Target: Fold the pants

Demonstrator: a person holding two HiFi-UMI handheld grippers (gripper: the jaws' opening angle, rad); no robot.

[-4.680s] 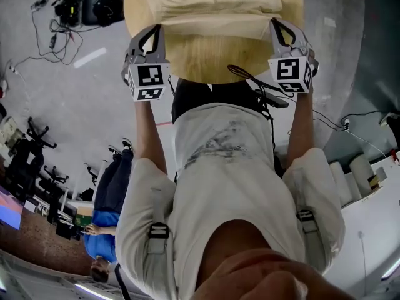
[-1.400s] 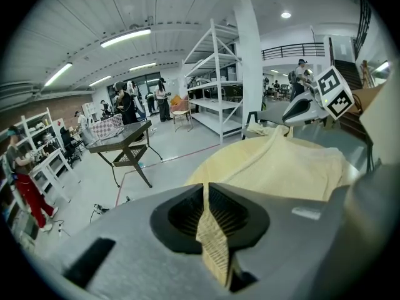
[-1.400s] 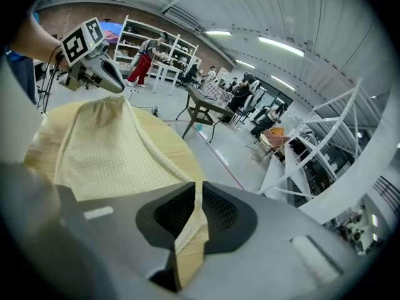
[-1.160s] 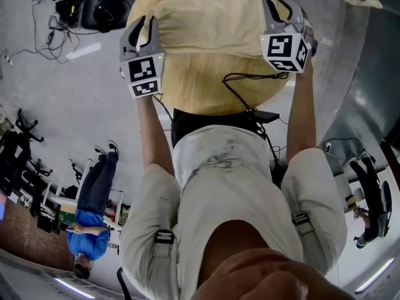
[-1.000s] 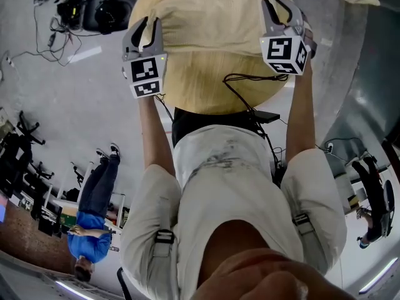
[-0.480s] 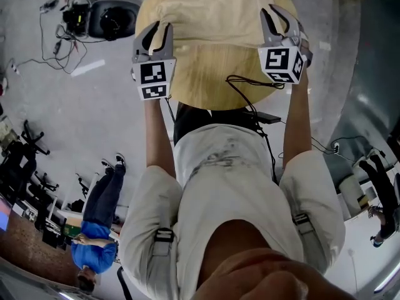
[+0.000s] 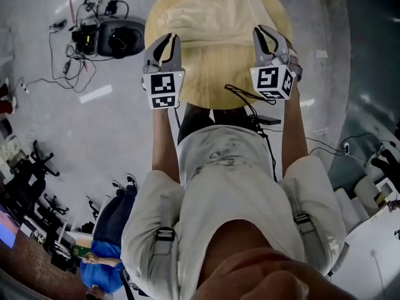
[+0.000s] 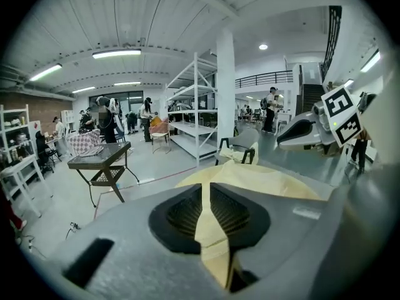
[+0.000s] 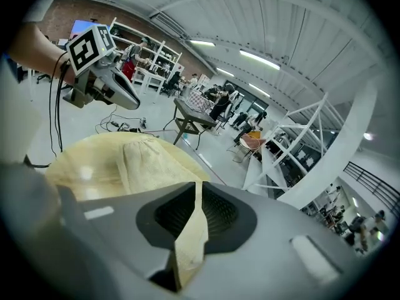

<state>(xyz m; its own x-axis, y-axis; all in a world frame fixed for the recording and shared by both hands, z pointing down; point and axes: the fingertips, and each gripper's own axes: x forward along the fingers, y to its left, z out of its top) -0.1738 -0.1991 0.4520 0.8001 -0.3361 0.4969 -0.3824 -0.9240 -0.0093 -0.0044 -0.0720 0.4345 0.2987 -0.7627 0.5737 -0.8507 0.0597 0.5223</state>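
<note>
One pair of pants (image 7: pixel 212 17), one round wooden table (image 7: pixel 215 86) and one black device (image 7: pixel 122 37) are counted. Two grippers are counted: the left gripper (image 7: pixel 164 39) and the right gripper (image 7: pixel 269 33).

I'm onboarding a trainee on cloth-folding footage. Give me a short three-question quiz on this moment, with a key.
1. True or false: the left gripper is empty.
2. Where do the pale yellow pants lie? A) on a round wooden table B) on a metal shelf C) on the floor
3. Fill in: the right gripper is shut on the ____.
Key: 1. False: its jaws pinch the pants' cloth. 2. A. 3. pants. Both grippers' jaws have just been closing, with the cloth between them.
</note>
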